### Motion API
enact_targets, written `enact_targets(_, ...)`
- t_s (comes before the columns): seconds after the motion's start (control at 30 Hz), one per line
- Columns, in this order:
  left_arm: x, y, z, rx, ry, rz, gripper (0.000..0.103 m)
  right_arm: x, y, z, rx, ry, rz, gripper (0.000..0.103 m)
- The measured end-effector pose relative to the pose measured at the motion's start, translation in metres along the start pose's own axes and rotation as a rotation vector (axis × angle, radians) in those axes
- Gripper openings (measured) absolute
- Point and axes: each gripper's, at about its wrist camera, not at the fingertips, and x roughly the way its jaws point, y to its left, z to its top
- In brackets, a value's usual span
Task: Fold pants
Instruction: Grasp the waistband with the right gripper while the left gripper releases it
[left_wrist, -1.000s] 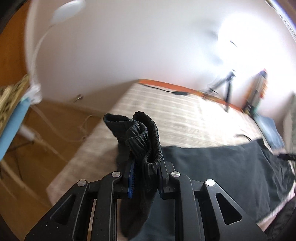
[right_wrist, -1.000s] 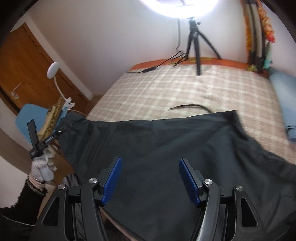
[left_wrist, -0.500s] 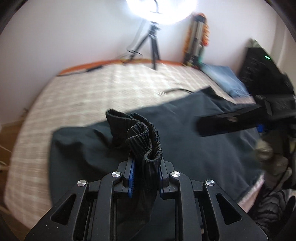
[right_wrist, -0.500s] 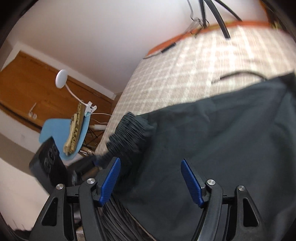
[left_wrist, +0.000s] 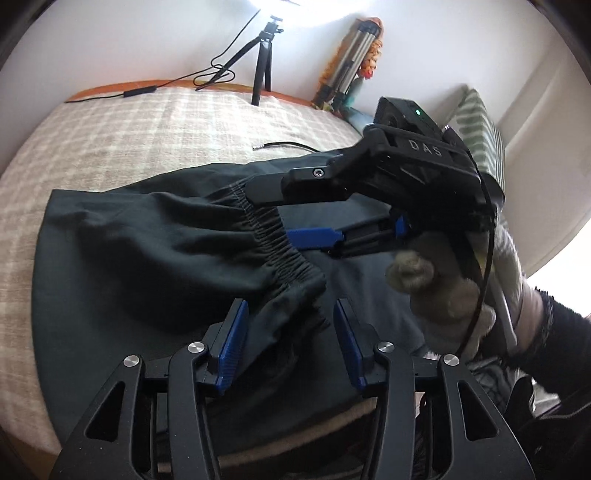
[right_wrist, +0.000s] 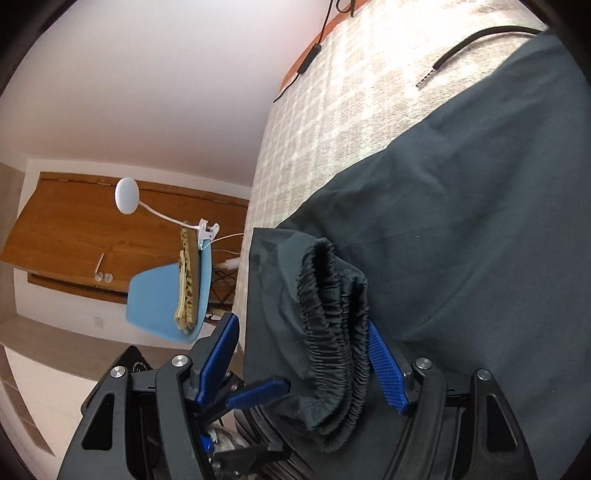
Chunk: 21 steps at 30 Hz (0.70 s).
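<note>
Here both the left claw (left_wrist: 290, 343) and right claw (right_wrist: 301, 360) gape wide around the pants' (left_wrist: 155, 251) gathered waistband (right_wrist: 332, 354)

I've got the dark grey-black fabric pants (left_wrist: 155, 258) spread across the checked beige bed (left_wrist: 122, 125), elastic waistband (right_wrist: 332, 343) bunched and lifted at the near edge, probably folded over itself.

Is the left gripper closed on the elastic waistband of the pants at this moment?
No, the left gripper is open, and the waistband lies loose between its blue fingers.
</note>
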Motion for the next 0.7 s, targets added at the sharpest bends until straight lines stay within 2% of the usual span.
enact_targets(0.1,-0.004,-0.003,0.003,0.048,-0.029,0.074,0.047,0.001,0.002,0.000,-0.011,0.004,-0.018,0.073)
enact_targets(0.2,0.005,-0.008,0.008,0.078,-0.008,0.033,0.046,0.003,0.004,0.002,-0.015,0.009,-0.039,0.073)
enact_targets(0.27,0.017,-0.013,0.006,0.123,0.034,0.046,0.046,0.004,0.005,0.002,-0.023,0.011,-0.056,0.072)
enact_targets(0.3,0.023,-0.013,0.004,0.125,0.060,0.032,0.043,0.004,0.005,0.002,-0.030,0.013,-0.065,0.072)
enact_targets(0.37,0.033,-0.011,-0.002,0.094,0.113,-0.043,0.043,0.006,0.008,0.002,-0.045,0.016,-0.080,0.071)
enact_targets(0.4,0.036,-0.014,-0.006,0.104,0.124,-0.047,0.043,0.004,0.007,0.002,-0.050,0.018,-0.085,0.071)
enact_targets(0.5,0.034,-0.018,-0.010,0.136,0.127,-0.032,0.043,0.006,0.008,0.002,-0.062,0.024,-0.096,0.070)
enact_targets(0.6,0.026,-0.014,-0.007,0.103,0.110,-0.023,0.043,0.010,0.011,0.001,-0.087,0.029,-0.120,0.066)
enact_targets(0.63,0.022,-0.013,-0.006,0.093,0.104,-0.028,0.043,0.012,0.014,0.000,-0.105,0.033,-0.133,0.059)
enact_targets(0.67,0.016,-0.012,-0.005,0.087,0.093,-0.027,0.043,0.015,0.017,-0.001,-0.121,0.039,-0.150,0.047)
enact_targets(0.7,0.009,-0.012,-0.004,0.085,0.081,-0.021,0.043,0.018,0.020,-0.003,-0.144,0.050,-0.178,0.041)
